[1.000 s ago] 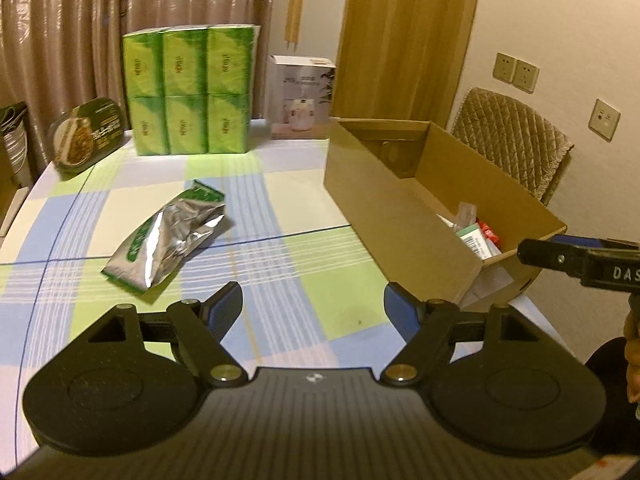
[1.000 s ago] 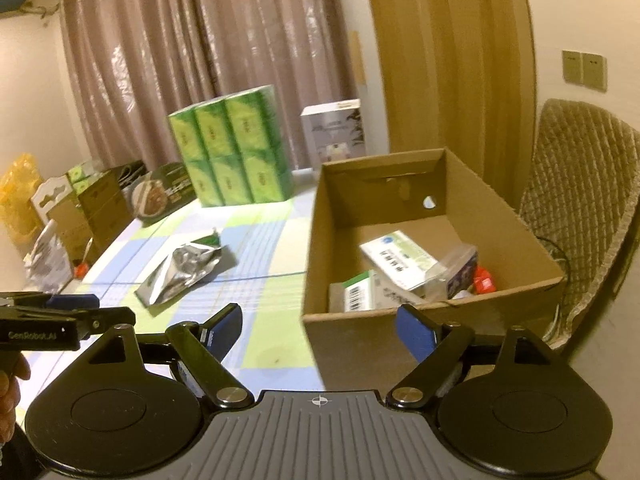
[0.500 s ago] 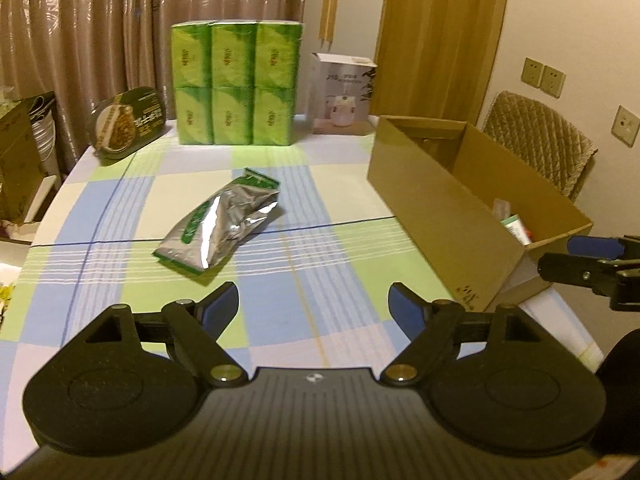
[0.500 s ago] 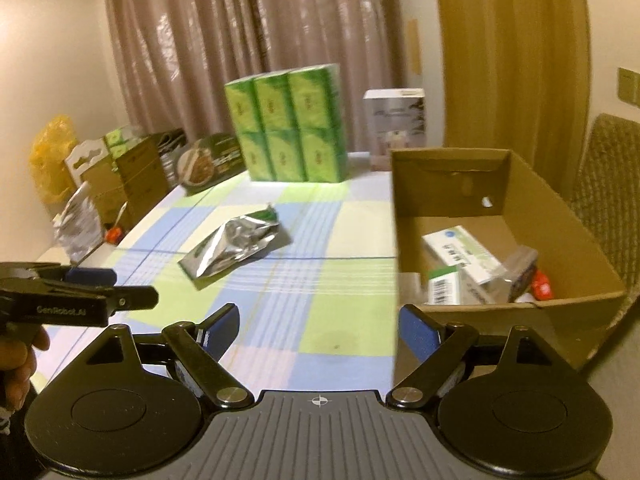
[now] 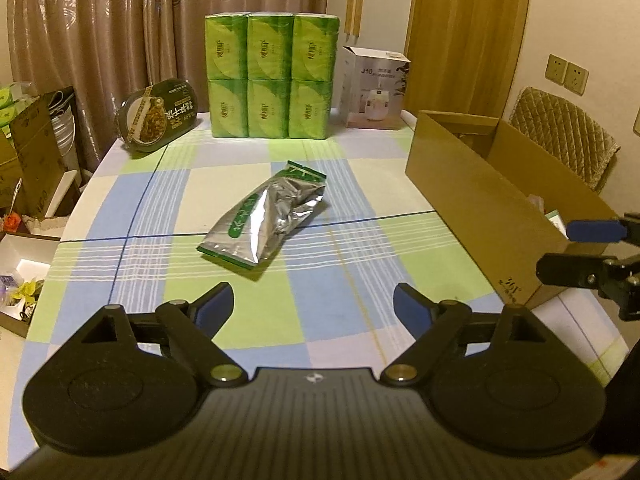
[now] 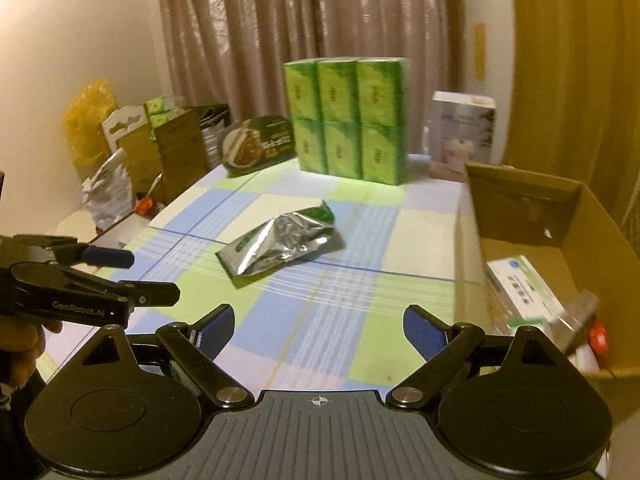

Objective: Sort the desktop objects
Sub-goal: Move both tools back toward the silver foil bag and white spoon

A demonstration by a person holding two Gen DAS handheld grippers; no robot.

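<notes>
At lower left of the left wrist view, the left gripper [image 5: 313, 304] is spreading its jaws wider, nothing between them. Centre frame, the silver pouch [image 5: 266, 222] is lying flat on the checked bench [image 5: 360, 280], well apart from both grippers. At right, the cardboard box [image 5: 476, 208] is standing open, and the right gripper [image 6: 319, 326] is likewise opening, empty. Probably best: approaching low and pinching the pouch's crumpled middle.

Counted on the checked tablecloth [image 5: 320, 312]

One silver foil pouch [image 5: 266, 218], six green tissue packs [image 5: 270, 80] stacked three over three, one oval meal tray [image 5: 158, 118], one white appliance box [image 5: 376, 88], one open cardboard box [image 5: 472, 200].
</notes>
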